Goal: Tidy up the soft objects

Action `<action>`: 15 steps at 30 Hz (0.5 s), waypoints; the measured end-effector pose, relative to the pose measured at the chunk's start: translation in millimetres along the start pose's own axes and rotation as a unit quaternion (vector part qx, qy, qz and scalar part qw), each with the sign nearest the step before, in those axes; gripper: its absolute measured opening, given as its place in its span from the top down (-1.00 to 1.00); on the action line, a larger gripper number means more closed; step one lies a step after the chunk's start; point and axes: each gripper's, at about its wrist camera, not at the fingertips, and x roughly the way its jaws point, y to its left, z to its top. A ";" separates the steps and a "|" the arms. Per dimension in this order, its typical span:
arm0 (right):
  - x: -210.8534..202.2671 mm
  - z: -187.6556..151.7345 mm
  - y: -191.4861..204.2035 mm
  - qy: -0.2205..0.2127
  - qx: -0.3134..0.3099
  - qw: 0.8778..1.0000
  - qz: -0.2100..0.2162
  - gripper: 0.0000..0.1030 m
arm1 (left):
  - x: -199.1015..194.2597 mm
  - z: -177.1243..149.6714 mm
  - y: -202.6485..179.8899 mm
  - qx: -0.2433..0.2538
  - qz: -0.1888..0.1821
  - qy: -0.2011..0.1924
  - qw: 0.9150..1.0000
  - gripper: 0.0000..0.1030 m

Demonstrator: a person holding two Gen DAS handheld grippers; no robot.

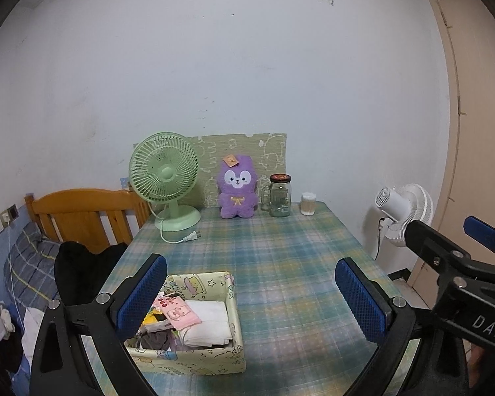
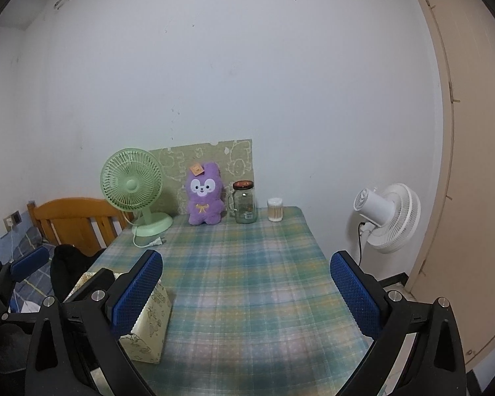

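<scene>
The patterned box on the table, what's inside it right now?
The box holds folded soft items: a white cloth, a pink piece lying on top, dark fabric near the front and something yellow. Whatever lies beneath them is covered.

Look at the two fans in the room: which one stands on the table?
The green fan, at the table's back left corner beside the purple plush. The white fan stands off the table's right side.
</scene>
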 end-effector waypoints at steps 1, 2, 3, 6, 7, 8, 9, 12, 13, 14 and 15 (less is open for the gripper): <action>-0.3 0.2 -0.5 -0.001 0.000 1.000 0.000 -0.99 | -0.2 0.2 1.1 -0.002 0.001 0.000 1.000 -1.00; -1.3 0.2 -0.1 -0.001 -0.001 1.000 0.000 -0.99 | -0.3 0.5 2.1 -0.003 0.003 -0.001 1.000 -1.00; -1.7 0.1 -0.1 -0.002 -0.001 1.000 0.001 -0.99 | -0.6 0.5 1.9 -0.004 0.004 -0.001 1.000 -1.00; -2.6 -0.6 -0.5 -0.002 0.000 1.000 0.004 -0.99 | -2.8 -0.3 3.5 -0.006 0.008 -0.003 1.000 -1.00; -2.3 -0.8 -0.9 -0.001 0.000 1.000 0.006 -0.99 | -2.9 -0.5 4.0 -0.007 0.010 -0.004 1.000 -1.00; -2.3 -0.4 -1.6 0.000 0.000 1.000 0.007 -0.99 | -2.9 -0.7 4.7 -0.009 0.012 -0.004 1.000 -1.00; -1.5 -0.2 -2.3 0.001 0.000 1.000 0.008 -0.99 | -2.8 -1.1 5.9 -0.011 0.014 -0.003 1.000 -1.00; -1.6 0.9 -2.4 0.002 -0.003 1.000 0.008 -0.99 | -3.4 -2.1 8.8 -0.018 0.020 -0.004 1.000 -1.00; -2.0 1.3 -1.6 0.001 -0.005 1.000 0.007 -0.99 | -4.2 -2.6 10.2 -0.019 0.023 -0.004 1.000 -1.00; -2.0 1.2 -0.5 0.000 -0.008 1.000 0.007 -0.99 | -4.5 -2.9 11.3 -0.020 0.025 -0.004 0.999 -1.00; -2.2 1.2 0.4 -0.001 -0.011 1.000 0.009 -0.99 | -5.0 -3.4 13.7 -0.021 0.028 -0.004 0.999 -1.00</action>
